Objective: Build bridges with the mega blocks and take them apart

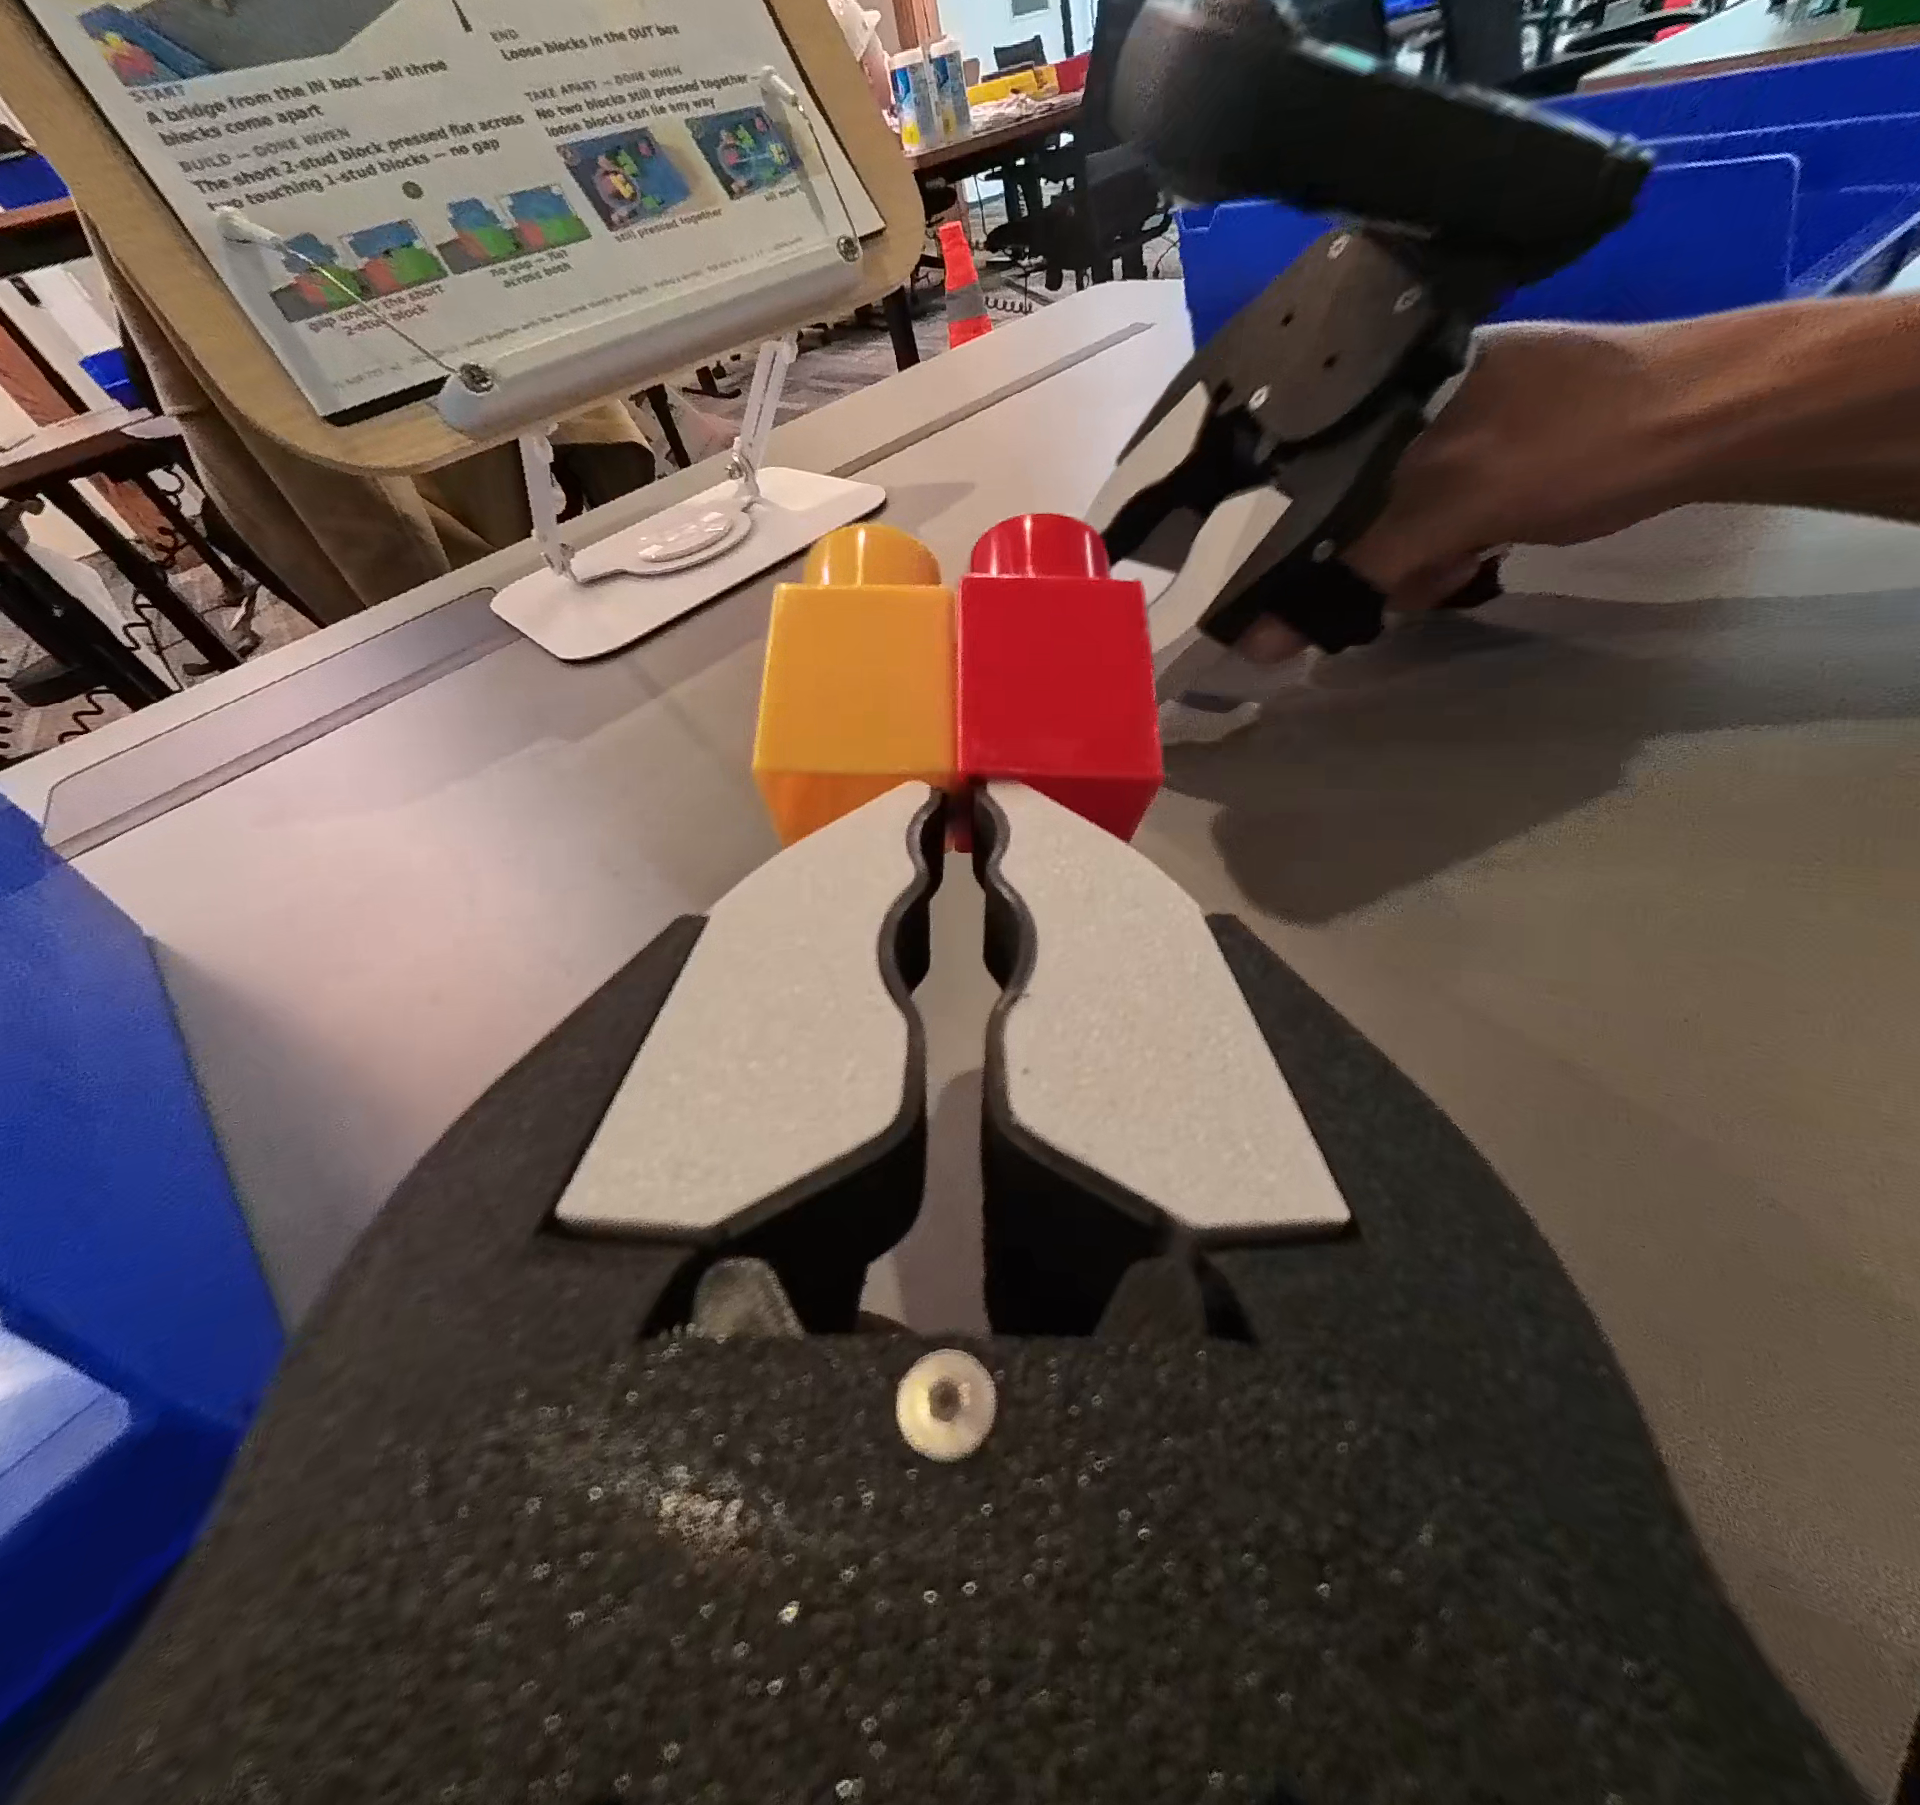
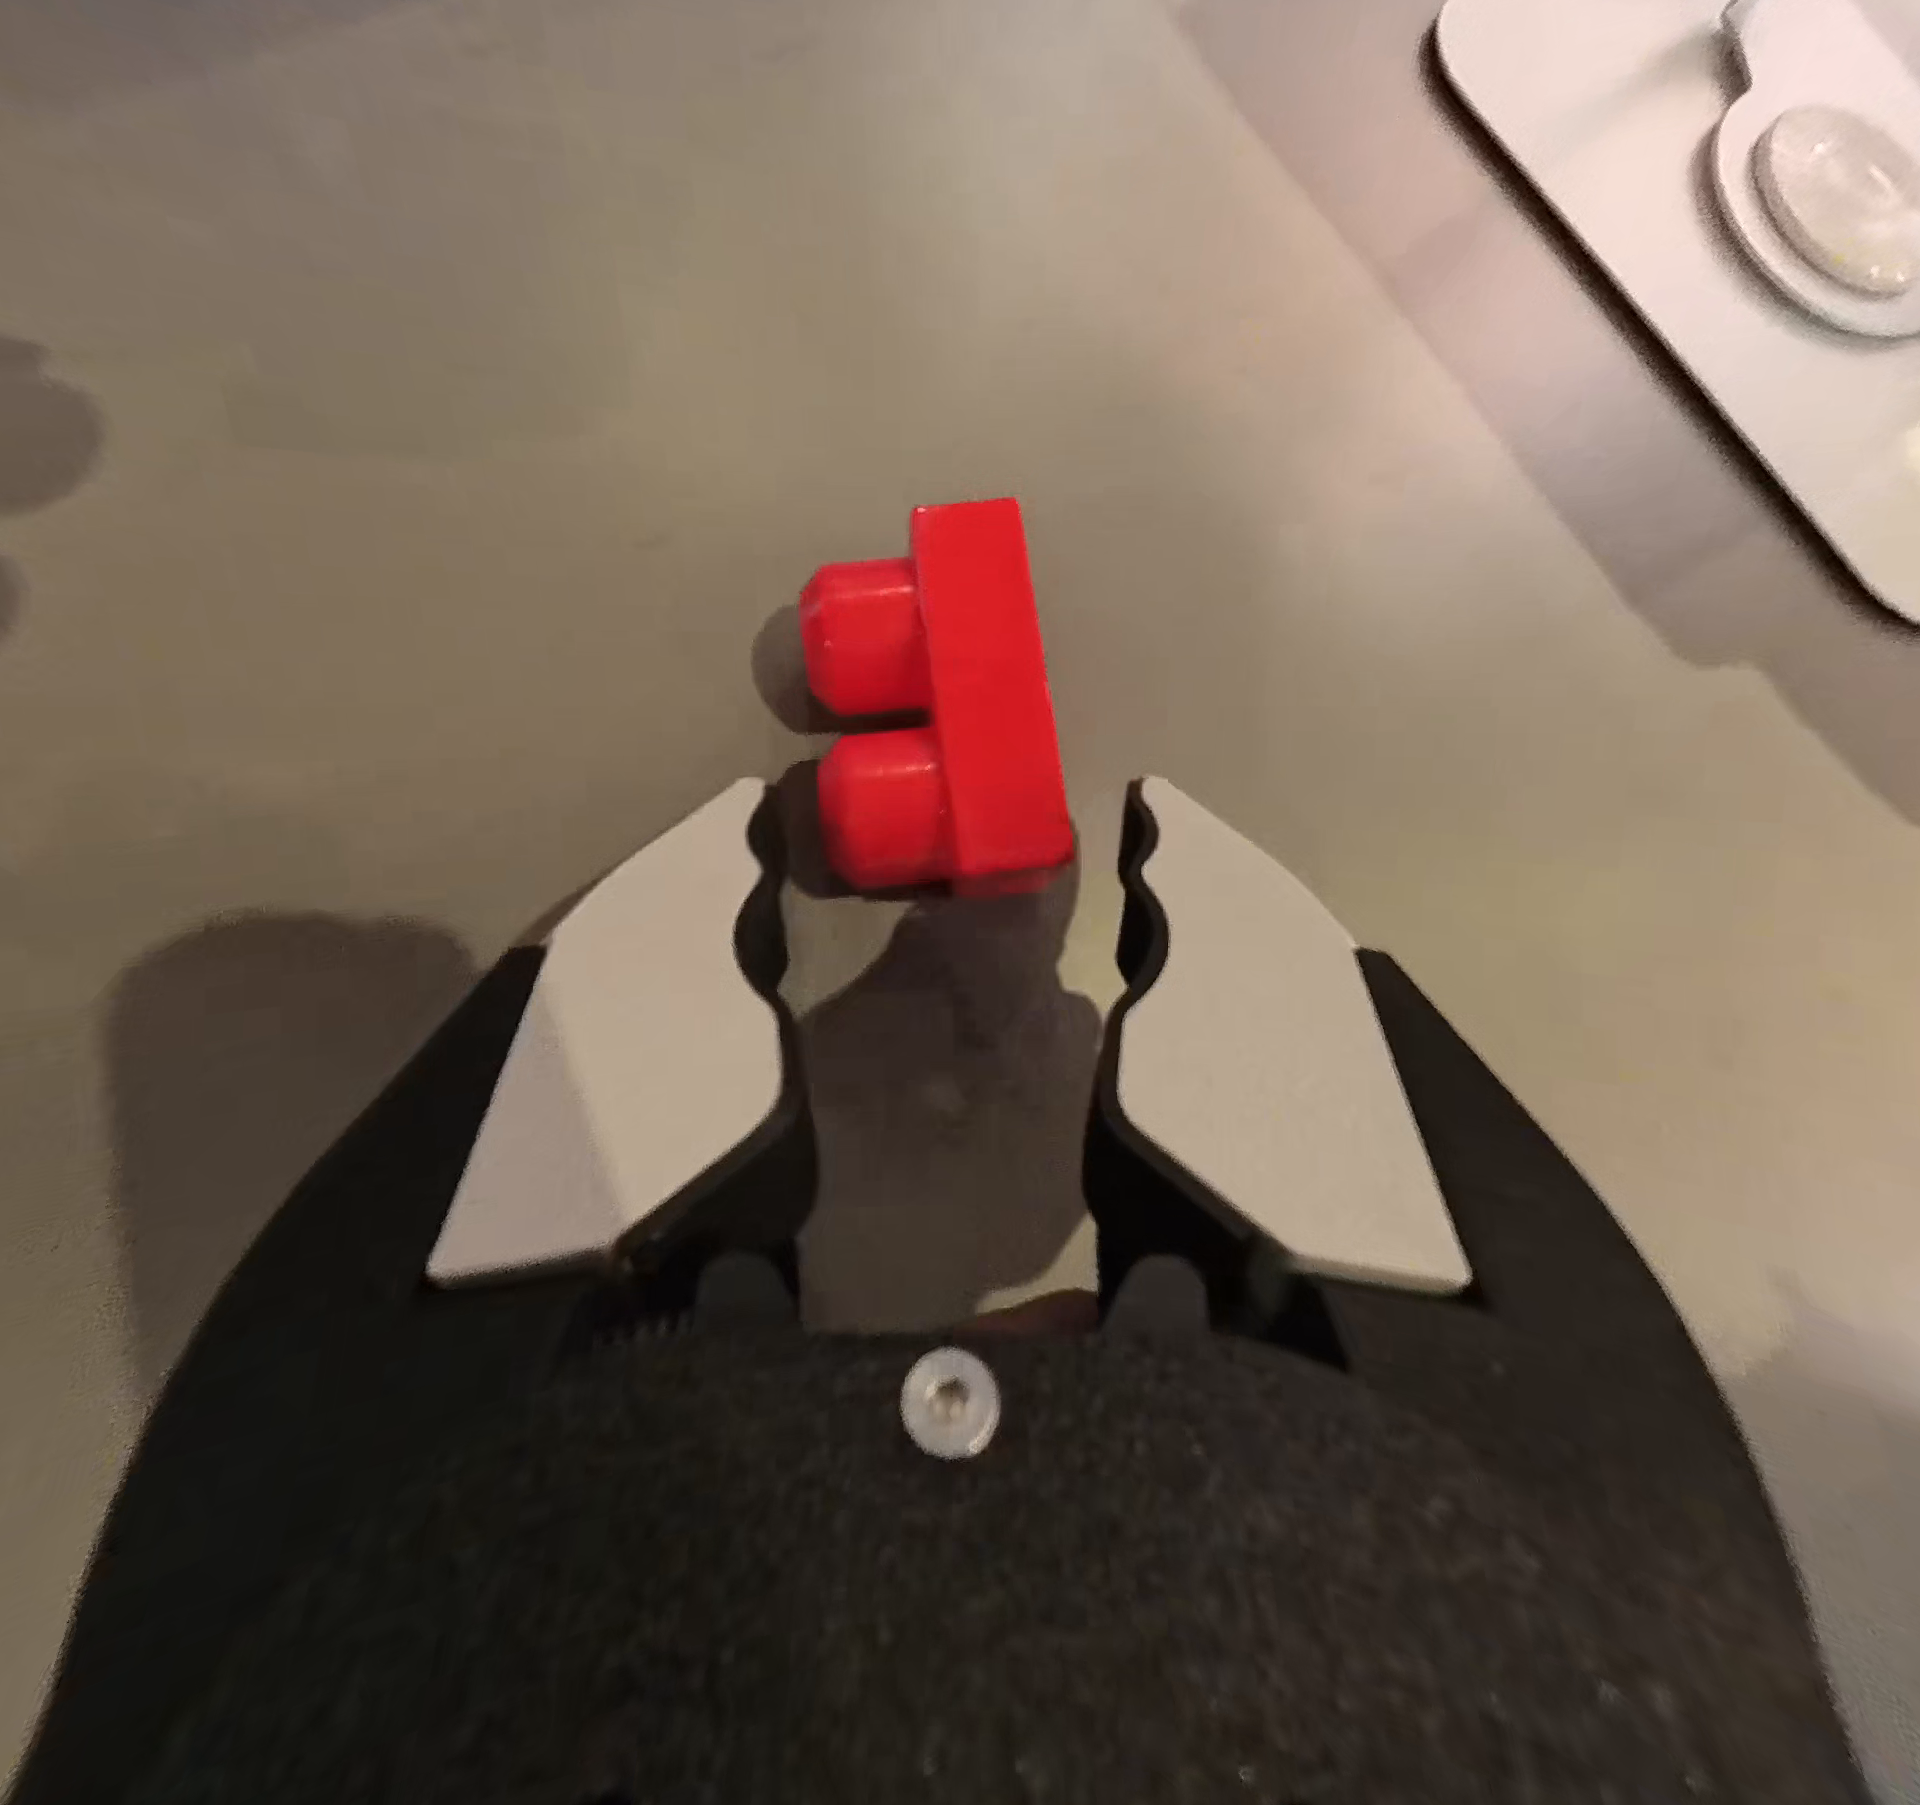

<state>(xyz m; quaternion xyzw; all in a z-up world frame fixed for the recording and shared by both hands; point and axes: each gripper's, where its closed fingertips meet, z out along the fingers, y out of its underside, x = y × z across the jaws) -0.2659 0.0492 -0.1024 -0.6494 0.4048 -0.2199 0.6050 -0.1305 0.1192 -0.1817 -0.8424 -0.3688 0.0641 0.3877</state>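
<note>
**Flat red block lying on its side, waiting for a pinch across its slab**

The short red two-stud plastic block (image 2: 940,706) is lying on its side on the smooth grey tabletop (image 2: 520,301), just ahead of the right gripper (image 2: 945,799), studs pointing toward the left finger. That gripper's jaws are standing wide apart and holding nothing; its fingertips are flanking the block's near end without touching it. The block looks light, hollow and rigid, with glossy faces that could slip; the safest hold is probably across the flat slab and stud tops, squarely, so it does not twist out.

Ahead of the left gripper (image 1: 961,799), a yellow-orange one-stud plastic block (image 1: 857,685) and a red one-stud plastic block (image 1: 1055,685) are standing upright, side by side and touching. This gripper's jaws are nearly closed, tips sitting at the seam near the blocks' bases; whether they are pinching anything is unclear.

Beyond the pair, a white stand base (image 1: 686,560) is carrying a wood-framed instruction card (image 1: 436,124). Blue plastic bins (image 1: 1714,197) are sitting either side, with office chairs and tables behind.
</note>
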